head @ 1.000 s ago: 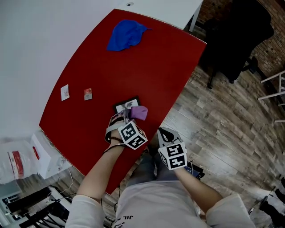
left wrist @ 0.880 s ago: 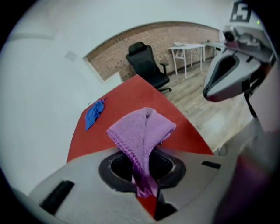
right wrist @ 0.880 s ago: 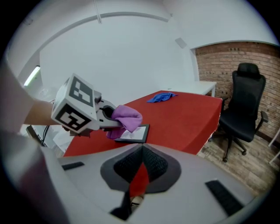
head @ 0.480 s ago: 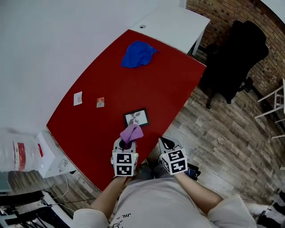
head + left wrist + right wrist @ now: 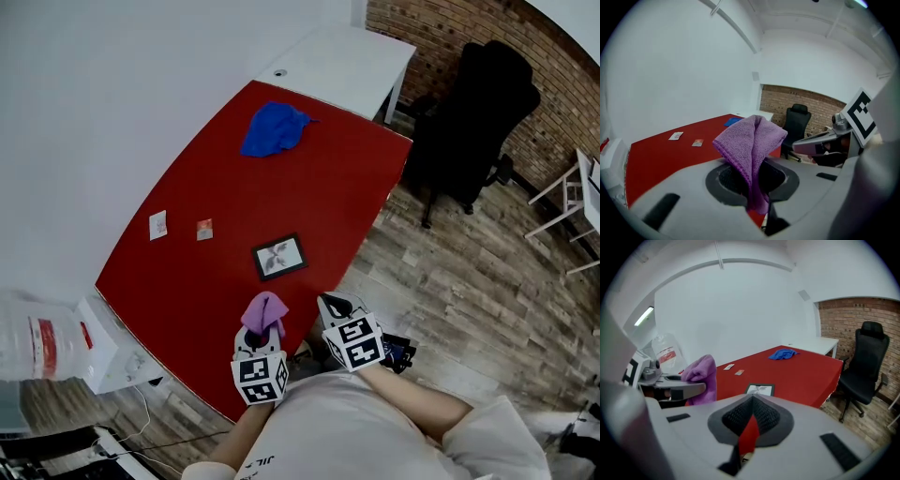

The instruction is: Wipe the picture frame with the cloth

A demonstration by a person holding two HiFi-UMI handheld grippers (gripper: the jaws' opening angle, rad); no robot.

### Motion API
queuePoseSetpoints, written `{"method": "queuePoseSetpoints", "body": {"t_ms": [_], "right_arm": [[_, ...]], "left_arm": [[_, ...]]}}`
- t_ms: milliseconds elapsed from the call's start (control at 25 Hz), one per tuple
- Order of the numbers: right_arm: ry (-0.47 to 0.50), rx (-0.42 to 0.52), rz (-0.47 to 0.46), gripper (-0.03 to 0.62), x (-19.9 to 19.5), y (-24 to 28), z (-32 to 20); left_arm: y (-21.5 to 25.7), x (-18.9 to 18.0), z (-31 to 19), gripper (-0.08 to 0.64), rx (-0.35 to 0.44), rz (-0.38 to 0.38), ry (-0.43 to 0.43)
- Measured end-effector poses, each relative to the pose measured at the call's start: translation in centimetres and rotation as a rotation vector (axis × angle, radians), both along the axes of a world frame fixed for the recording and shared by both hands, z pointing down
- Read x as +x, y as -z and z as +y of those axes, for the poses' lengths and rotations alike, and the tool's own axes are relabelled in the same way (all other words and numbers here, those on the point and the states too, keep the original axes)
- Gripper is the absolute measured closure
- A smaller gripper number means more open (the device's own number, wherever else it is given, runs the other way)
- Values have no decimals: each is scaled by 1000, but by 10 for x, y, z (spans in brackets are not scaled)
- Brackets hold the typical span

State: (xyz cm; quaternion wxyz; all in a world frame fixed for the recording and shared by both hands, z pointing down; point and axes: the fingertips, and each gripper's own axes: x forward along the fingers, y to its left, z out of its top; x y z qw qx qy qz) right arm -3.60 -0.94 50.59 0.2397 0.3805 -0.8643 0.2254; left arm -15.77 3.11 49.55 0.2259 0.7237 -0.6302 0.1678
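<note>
Red table (image 5: 309, 187) runs diagonally through the head view, from upper centre to lower left. White table (image 5: 342, 61) sits against its top end, black office chair (image 5: 473, 131) upper right. Blue cloth (image 5: 272, 129) is crumpled near the top of the red table. Picture frame (image 5: 279, 257) lies flat at centre frame, near the table's right edge, with nothing touching it. Purple cloth (image 5: 264, 312) is just below it and apart from it, pinched in the left tongs (image 5: 262, 330) — the left gripper view shows it folded up out of the clenched jaws. Right tongs (image 5: 335, 305) sit beside them at bottom centre, past the table edge — jaws pressed together, nothing between them. White card (image 5: 157, 225) and reddish card (image 5: 204, 229) lie mid left, well apart from the frame.
</note>
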Motion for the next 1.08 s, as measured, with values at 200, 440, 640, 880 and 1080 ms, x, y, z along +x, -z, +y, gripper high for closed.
{"method": "queuePoseSetpoints", "body": {"t_ms": [200,440,640,880,1080], "right_arm": [[-3,12,7,589,1,5,4],[-6,11,5,589,0,8,6],[0,23,4,589,-4,10,4],[4,29,9,589,-4,10,3],[10,27,11,589,-7,10,3]], "left_arm": [[11,-5,-6,497,24,2,12],[13,3,-7,497,29,12,-5],[14,1,-7,497,32,9,-6],[13,2,-8,497,26,5,-9],[10,0,-8,497,21,6,-9]]}}
